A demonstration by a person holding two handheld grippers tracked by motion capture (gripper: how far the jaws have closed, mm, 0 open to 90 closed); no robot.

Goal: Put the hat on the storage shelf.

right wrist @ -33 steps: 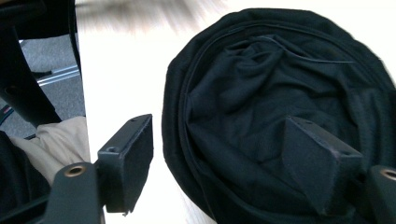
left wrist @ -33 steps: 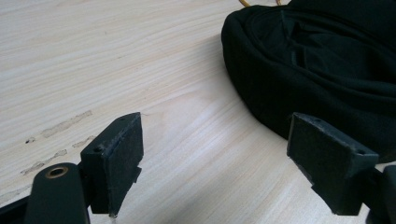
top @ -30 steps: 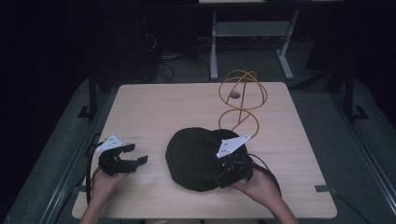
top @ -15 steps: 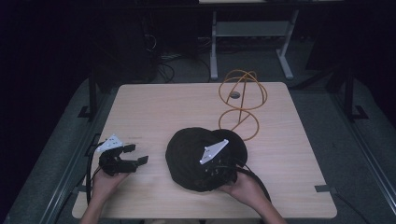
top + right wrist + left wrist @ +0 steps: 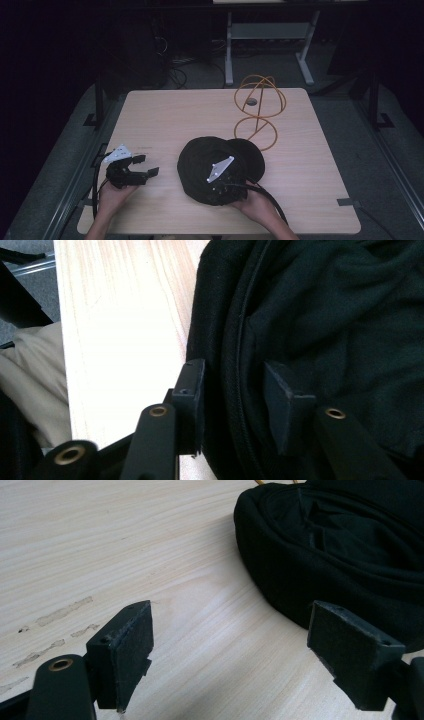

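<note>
Pale wood is stretching across the table (image 5: 175,115), and you are working at its near edge. Near the middle front, a black cap (image 5: 220,160) is lying in a soft mound, with its brim poking out toward the far right. Just behind it, an orange wire stand (image 5: 259,107) is standing upright, its ring base touching or almost touching the brim; you cannot tell which from above.

You are holding your right gripper (image 5: 235,390) over the cap's near side, with its jaws partly apart and straddling the raised edge seam of the cloth; one pad is sitting outside the rim by the bare wood, the other is pressing on the fabric inside. They are not yet closed on it.

You are resting your left gripper (image 5: 230,645) on the table to the left of the cap, jaws spread wide with nothing between them, the cap lying just beyond its right jaw.
</note>
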